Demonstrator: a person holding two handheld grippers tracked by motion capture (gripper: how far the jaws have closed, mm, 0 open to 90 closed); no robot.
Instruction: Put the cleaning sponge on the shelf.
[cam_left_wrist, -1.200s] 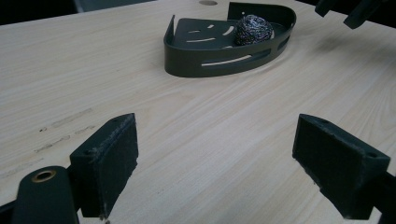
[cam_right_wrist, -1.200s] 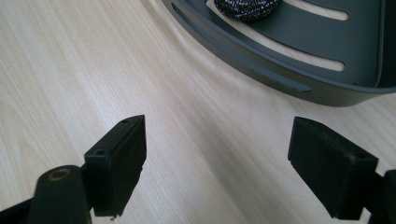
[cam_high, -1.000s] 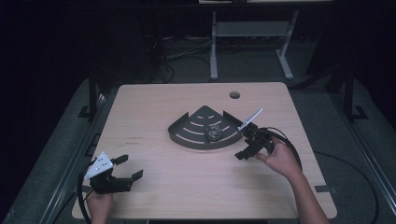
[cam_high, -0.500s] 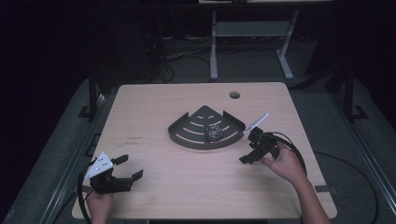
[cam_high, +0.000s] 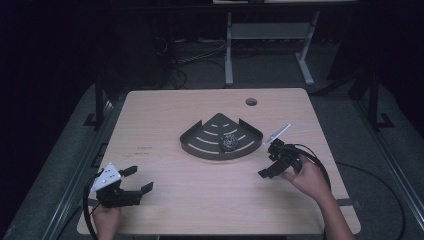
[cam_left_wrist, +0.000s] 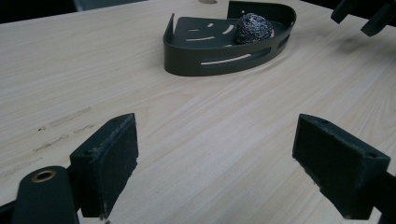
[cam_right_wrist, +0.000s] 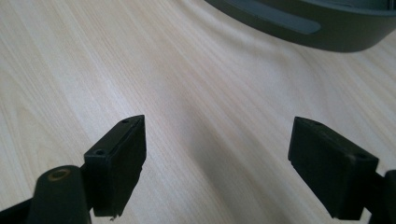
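A dark fan-shaped metal tray (cam_high: 201, 149) sits mid-table with a steel wool ball (cam_high: 230, 141) resting inside it near the curved front wall. My right gripper (cam_high: 268, 164) hovers open just off the tray's right end, nothing between its jaws. In the right gripper view the open right gripper (cam_right_wrist: 217, 163) looks over bare wood, with the tray wall (cam_right_wrist: 317, 28) at the top. My left gripper (cam_high: 139, 179) stays open at the near left corner. Seen from the open left gripper (cam_left_wrist: 215, 163), the tray (cam_left_wrist: 187, 58) and ball (cam_left_wrist: 253, 29) lie well ahead.
The light wooden table (cam_high: 165, 120) has a round cable hole (cam_high: 251, 101) at the far right. Faint scuff marks (cam_left_wrist: 65, 119) lie on the wood. The right gripper's jaws (cam_left_wrist: 364, 16) show at the top right of the left gripper view. Beyond the table stands a metal frame (cam_high: 270, 35).
My right gripper has drawn back a little from the tray, toward the near right. The left gripper, tray and ball have stayed put.
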